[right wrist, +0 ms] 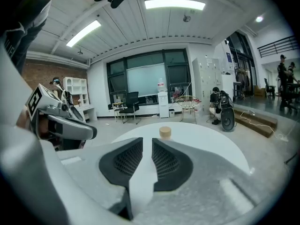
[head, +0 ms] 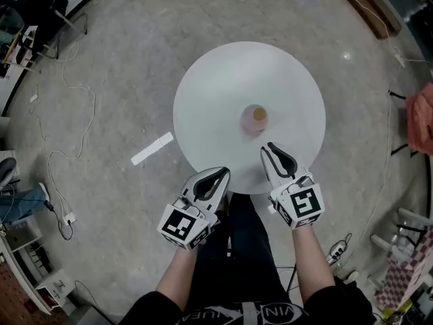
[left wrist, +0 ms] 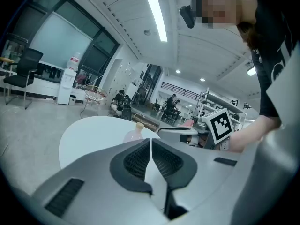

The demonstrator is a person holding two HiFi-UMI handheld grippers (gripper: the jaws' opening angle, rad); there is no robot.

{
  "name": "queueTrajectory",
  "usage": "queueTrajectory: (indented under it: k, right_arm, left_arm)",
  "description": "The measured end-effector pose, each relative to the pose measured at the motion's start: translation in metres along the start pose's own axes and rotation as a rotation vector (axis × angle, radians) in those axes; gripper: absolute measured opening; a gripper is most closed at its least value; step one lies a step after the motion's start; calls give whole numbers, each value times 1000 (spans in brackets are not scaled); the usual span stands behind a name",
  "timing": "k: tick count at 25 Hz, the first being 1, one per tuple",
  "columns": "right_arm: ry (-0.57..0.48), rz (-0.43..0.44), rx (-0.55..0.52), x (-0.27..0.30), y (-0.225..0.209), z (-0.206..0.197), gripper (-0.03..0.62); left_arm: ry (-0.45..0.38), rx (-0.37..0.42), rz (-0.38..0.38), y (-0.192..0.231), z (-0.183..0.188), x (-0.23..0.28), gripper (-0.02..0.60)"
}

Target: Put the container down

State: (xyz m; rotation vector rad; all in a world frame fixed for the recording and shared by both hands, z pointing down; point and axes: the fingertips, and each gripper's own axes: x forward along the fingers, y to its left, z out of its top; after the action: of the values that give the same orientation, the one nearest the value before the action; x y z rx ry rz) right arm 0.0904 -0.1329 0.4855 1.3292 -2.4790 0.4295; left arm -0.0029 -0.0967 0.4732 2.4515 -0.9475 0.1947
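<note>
The container (head: 255,119), a small pinkish jar with a cork-coloured lid, stands upright near the middle of the round white table (head: 223,80), free of both grippers. It also shows in the left gripper view as the jar (left wrist: 135,132) and in the right gripper view as the lid (right wrist: 165,132) just beyond the jaws. My right gripper (head: 266,146) hovers over the table's near edge, a short way in front of the jar, its jaws a narrow gap apart with nothing between them (right wrist: 147,139). My left gripper (head: 225,171) hangs at the table's front edge, jaws touching and empty (left wrist: 151,139).
A white strip (head: 152,148) lies on the concrete floor left of the table, with cables (head: 64,114) and a power strip (head: 67,219) further left. A pink cloth (head: 423,117) hangs at the right edge. Office chairs and people stand far off.
</note>
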Motion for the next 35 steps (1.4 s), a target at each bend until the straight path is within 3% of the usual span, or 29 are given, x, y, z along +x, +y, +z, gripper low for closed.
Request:
queueTrajectory:
  k: [8,16,35]
  right_arm:
    - [-37,-5,0,-21,10,18,6]
    - [-70,16,-1,-34,24,40,6]
    - [-135,36,0,-50,50,88,6]
  left_arm:
    - [-48,43,-15,-13,17,-5,15]
    - [-64,68,1,-17,43,-12,15]
    - [-102,123,-57,-28,87,-20,15]
